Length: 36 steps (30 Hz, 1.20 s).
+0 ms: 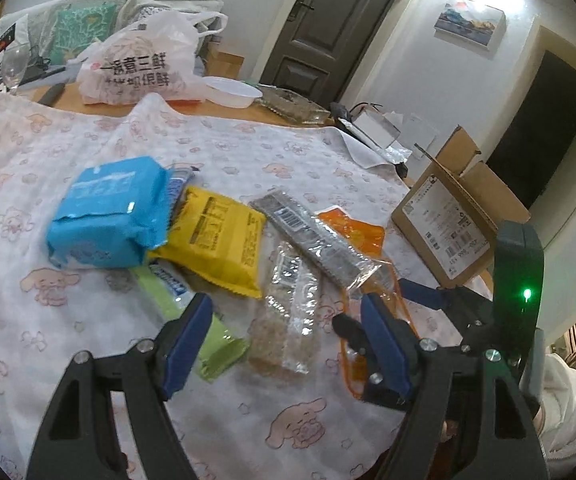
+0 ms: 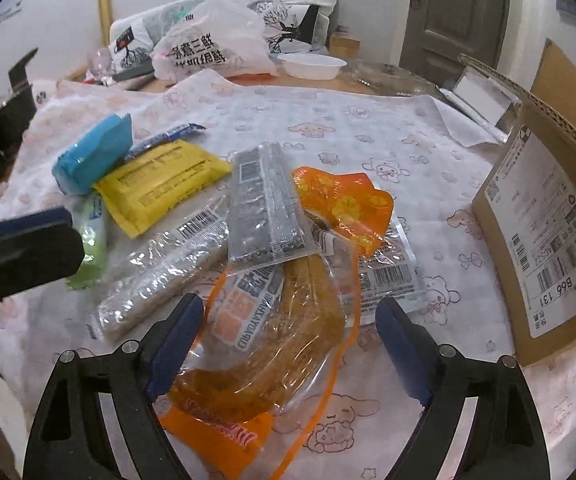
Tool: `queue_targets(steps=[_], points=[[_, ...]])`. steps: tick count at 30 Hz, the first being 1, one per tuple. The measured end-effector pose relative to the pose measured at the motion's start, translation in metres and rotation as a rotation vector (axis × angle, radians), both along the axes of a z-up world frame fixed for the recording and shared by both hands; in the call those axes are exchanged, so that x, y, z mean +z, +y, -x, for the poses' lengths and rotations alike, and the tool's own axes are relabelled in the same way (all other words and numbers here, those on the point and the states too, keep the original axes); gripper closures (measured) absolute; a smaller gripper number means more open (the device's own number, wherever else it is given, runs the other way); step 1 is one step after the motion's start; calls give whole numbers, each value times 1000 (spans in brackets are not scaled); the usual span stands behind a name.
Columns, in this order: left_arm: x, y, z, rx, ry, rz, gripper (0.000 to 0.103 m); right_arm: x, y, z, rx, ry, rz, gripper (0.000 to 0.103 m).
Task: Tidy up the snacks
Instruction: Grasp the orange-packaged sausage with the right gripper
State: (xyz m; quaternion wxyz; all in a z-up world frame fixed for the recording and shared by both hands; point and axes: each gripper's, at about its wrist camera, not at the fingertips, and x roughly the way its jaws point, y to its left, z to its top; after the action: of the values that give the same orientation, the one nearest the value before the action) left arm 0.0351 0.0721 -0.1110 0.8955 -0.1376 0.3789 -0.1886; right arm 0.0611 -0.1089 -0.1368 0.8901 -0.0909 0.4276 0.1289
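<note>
Right wrist: cardboard box (image 2: pixel 543 216) beside snacks (image 2: pixel 264 208).

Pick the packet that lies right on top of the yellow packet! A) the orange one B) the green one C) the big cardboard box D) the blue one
D: the blue packet overlaps the upper-left edge of the yellow packet, while the orange packet, the green packet and the cardboard box do not rest on top of it.
</note>
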Motion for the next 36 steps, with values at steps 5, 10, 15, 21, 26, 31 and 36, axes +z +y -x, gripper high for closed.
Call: queue_targets(steps=[5, 10, 15, 21, 26, 31, 36], points=[[2, -9, -6, -18, -3, 9, 29, 4, -11, 7, 4, -8, 48, 17], [3, -15, -6, -38, -9, 10, 29, 3, -31, 13, -10, 12, 65, 17], [4, -19, -6, -44, -8, 4, 29, 1, -31, 12, 9, 48, -9, 18], [8, -23, -6, -52, -10, 1, 29, 1, -34, 9, -8, 33, -7, 38], [13, -30, -5, -64, -16, -1, 29, 7, -35, 14, 51, 26, 5, 48], [20, -41, -1, -90, -27, -2, 29, 15, -40, 21, 76, 11, -24, 52], [26, -48, 3, -103, -34, 12, 29, 33, -39, 33, 134, -28, -81, 52]])
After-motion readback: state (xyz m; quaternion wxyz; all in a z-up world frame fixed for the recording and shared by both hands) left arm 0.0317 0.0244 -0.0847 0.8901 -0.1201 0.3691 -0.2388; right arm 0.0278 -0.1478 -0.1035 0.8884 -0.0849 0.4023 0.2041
